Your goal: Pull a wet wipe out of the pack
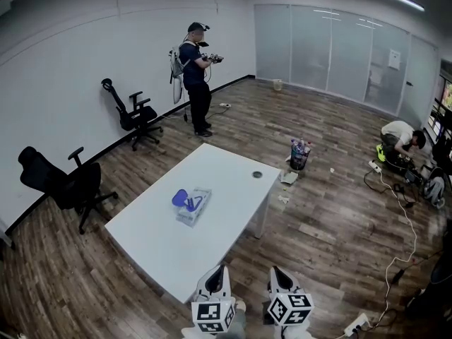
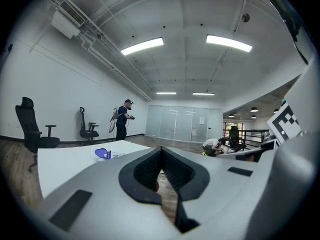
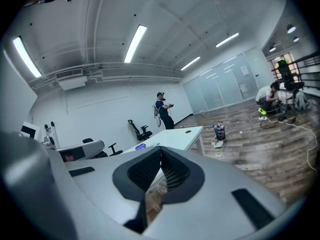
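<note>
Wet wipe pack (image 1: 194,207): lies mid-bench (image 1: 233,168), well apart from both claws. It has a blue piece at its left end, possibly the lid; too small for me to tell.

Left claw (image 1: 217,270): clenched, nothing in it, at the near bench edge.

Right claw (image 1: 277,272): clenched, empty, just beside the left.

Both claw bodies are cut off at the frame's bottom.

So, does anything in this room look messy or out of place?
Mostly the floor. Beside the white table, a small bin stuffed with bottles has paper scraps lying loose beside it, and a white cable trails across on the right. The wipe pack lies neatly on the table.
</note>
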Demonstrator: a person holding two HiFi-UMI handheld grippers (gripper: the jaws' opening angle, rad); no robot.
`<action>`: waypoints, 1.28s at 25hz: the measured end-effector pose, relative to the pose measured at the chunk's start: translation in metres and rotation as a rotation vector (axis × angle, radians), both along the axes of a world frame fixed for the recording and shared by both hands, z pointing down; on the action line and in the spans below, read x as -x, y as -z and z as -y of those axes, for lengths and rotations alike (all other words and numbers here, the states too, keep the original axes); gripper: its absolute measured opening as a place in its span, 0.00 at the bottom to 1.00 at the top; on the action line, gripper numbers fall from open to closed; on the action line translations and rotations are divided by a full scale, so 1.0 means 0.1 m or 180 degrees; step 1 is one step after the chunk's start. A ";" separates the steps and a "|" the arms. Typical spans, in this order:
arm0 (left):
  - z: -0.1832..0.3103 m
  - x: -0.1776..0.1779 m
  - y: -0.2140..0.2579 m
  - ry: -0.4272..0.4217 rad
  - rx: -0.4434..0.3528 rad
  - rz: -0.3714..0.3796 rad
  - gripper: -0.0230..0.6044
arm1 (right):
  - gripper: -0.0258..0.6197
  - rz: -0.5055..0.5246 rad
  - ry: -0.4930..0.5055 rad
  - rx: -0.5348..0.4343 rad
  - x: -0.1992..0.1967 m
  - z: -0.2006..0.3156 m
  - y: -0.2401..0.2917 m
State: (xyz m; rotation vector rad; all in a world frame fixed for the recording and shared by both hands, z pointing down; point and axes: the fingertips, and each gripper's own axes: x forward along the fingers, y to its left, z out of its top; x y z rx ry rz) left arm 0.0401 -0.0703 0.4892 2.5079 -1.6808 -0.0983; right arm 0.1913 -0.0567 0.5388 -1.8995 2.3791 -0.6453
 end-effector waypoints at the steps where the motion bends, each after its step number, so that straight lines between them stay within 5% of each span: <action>1: 0.00 -0.03 0.00 -0.0014 -0.0006 -0.0007 0.03 | 0.05 -0.0003 -0.0011 0.0001 -0.02 0.00 -0.01; 32: 0.99 -0.06 -0.03 0.0058 0.0024 0.0006 0.03 | 0.05 -0.0066 0.0061 0.0087 0.00 1.06 -0.12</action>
